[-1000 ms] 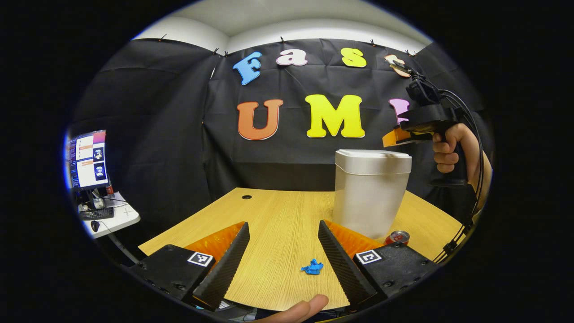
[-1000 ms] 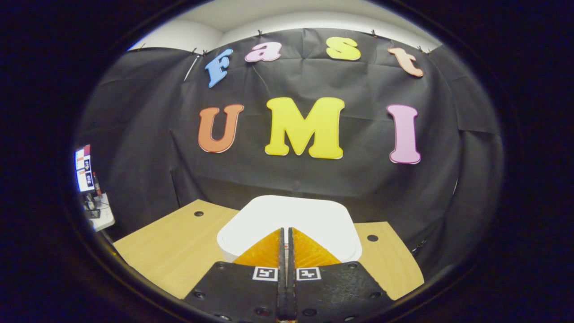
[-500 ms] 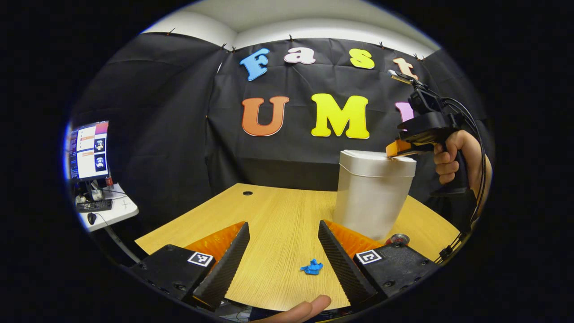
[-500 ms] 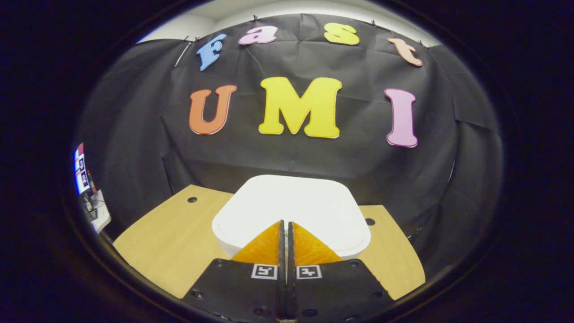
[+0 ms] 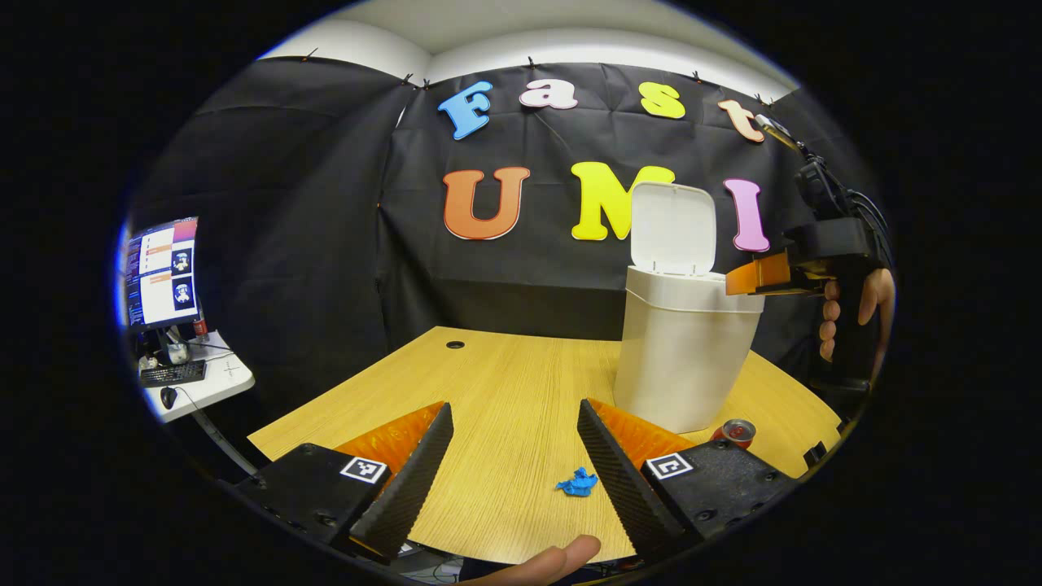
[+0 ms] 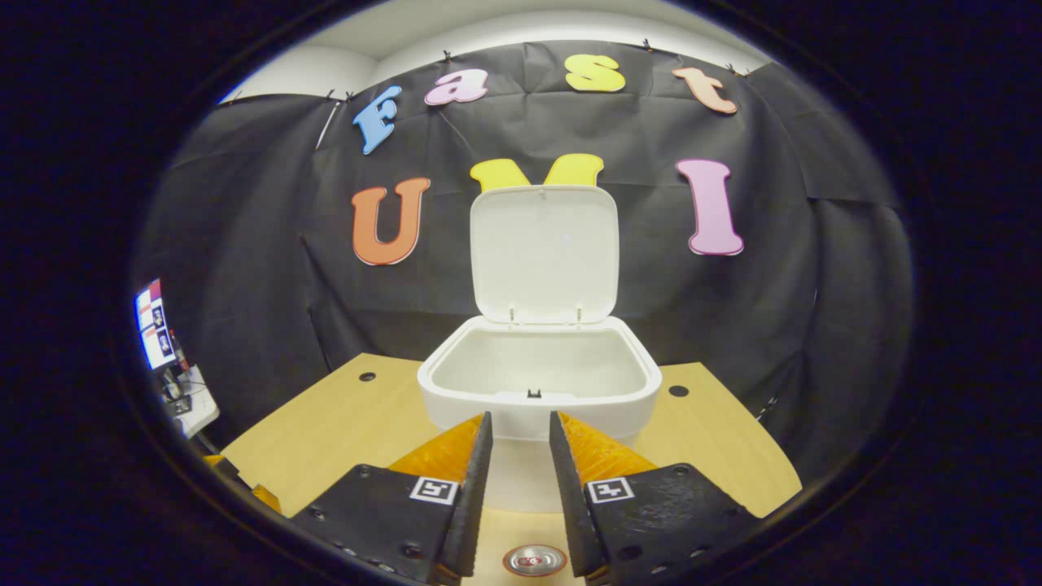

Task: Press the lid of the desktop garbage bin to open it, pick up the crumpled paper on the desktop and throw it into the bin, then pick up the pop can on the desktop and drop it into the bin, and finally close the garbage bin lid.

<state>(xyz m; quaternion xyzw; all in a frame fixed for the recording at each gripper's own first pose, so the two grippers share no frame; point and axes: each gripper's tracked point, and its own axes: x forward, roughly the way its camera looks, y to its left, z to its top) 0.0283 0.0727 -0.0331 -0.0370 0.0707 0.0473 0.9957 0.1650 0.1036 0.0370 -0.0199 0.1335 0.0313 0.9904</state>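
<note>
A light wood-grain tabletop (image 5: 505, 391) with a curved near edge carries a white plastic garbage bin (image 5: 684, 358), tall with rounded corners and a slight taper toward its base. The bin stands toward the right side of the tabletop, well back from the near edge. Its lid (image 6: 544, 252), a smooth rounded square, stands upright on hinges at the back rim, and the right gripper view looks down into the bare white hollow of the bin.

In the left gripper view, the left gripper (image 5: 514, 456) hovers low over the near edge with its jaws spread wide apart, gripping nothing; the inner faces of its fingers are ribbed. Between them, close to the right finger, a small piece of crumpled paper (image 5: 577, 483), blue and jagged, lies on the tabletop. A pop can (image 5: 736, 431) with a red body and a silvery round top stands at the right foot of the bin, just beside it.

The right gripper (image 6: 519, 480) sits in front of the bin with its jaws slightly parted and empty. The can top shows below them at the near edge. In the left gripper view, this gripper is level with the bin's rim on its right, held by a hand (image 5: 847, 313).
</note>
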